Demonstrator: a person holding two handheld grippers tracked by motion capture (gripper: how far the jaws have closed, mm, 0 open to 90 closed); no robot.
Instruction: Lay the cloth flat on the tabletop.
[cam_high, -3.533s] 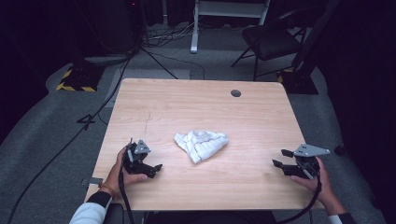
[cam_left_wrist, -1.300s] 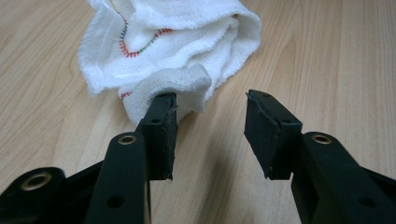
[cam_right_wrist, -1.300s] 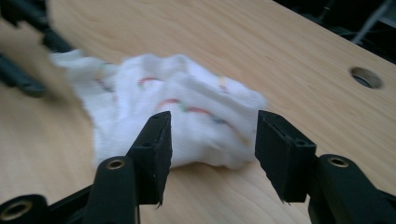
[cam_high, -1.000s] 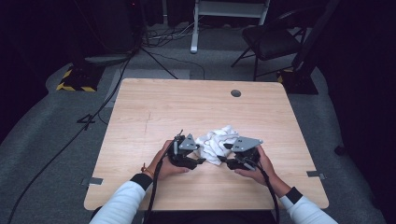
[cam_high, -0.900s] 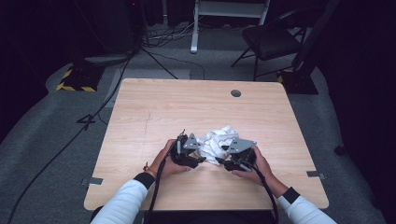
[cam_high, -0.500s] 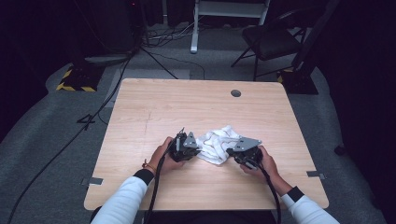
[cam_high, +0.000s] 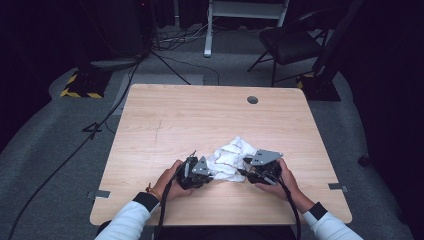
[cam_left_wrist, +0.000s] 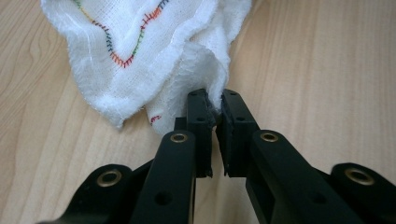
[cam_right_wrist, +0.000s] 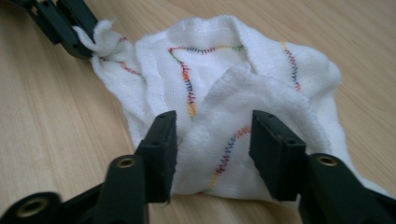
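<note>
A crumpled white cloth (cam_high: 230, 156) with multicoloured stitching lies on the wooden table (cam_high: 200, 120), near its front edge. My left gripper (cam_high: 209, 173) is at the cloth's left side. In the left gripper view my left gripper (cam_left_wrist: 218, 105) is shut on a bunched corner of the cloth (cam_left_wrist: 140, 46). My right gripper (cam_high: 246, 172) is at the cloth's right side. Its jaws have just been opening. In the right gripper view my right gripper (cam_right_wrist: 212, 135) stands wide on either side of a raised fold of the cloth (cam_right_wrist: 243, 84), without pressing on it. The left gripper (cam_right_wrist: 86, 39) pinches the far corner.
A round cable hole (cam_high: 252, 100) sits in the table's far right part. Behind the table are a black chair (cam_high: 292, 45), a white stand (cam_high: 245, 10) and cables on the grey floor. Both forearms come in over the table's front edge.
Both hands came in from the table's sides to the cloth. In the last second the left gripper closed on the cloth's corner and drew it a little leftward, spreading the cloth.
</note>
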